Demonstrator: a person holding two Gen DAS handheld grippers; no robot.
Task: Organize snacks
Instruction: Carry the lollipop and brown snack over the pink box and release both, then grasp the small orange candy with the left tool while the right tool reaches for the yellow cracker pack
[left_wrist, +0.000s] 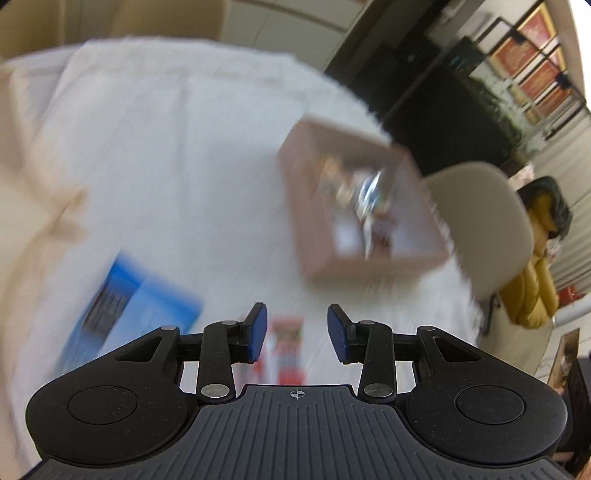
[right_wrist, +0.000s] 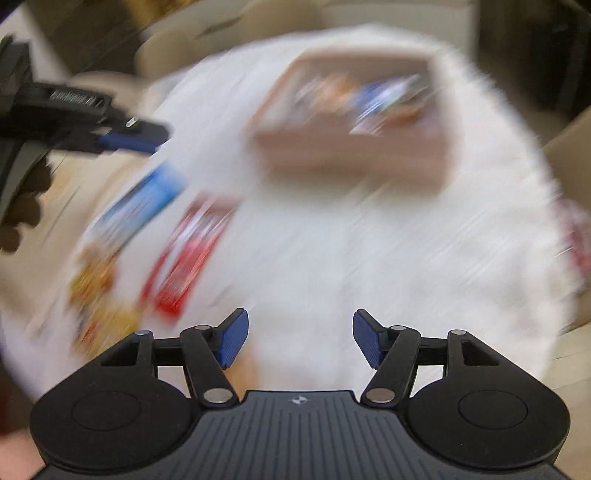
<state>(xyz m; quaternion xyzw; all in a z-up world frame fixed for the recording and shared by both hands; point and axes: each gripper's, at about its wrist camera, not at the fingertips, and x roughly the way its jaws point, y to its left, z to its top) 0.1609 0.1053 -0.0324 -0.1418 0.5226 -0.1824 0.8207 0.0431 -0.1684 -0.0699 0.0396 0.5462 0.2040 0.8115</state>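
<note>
Both views are badly smeared. The left gripper has its blue ribbed pads set apart with nothing between them, hanging over a white fuzzy tablecloth. Just beyond its fingertips lies a red-and-white snack packet, flat on the cloth and partly hidden behind the left pad. A flat blue snack box lies off to the left of it, apart from the fingers. A shallow pinkish-tan cardboard box sits farther ahead to the right, holding a jumble of wrappers too blurred to name.

The right gripper is spread wider, also holding nothing, over bare white cloth. Its view shows what the other misses: a yellow-orange snack bag at the left, beside the long red-and-white packet and the blue box, all three well left of the fingers. It also catches the left gripper itself, black with a blue pad, reaching in at upper left above the blue box. Only the left view takes in the beige chair and a mustard-yellow jacket behind it.
</note>
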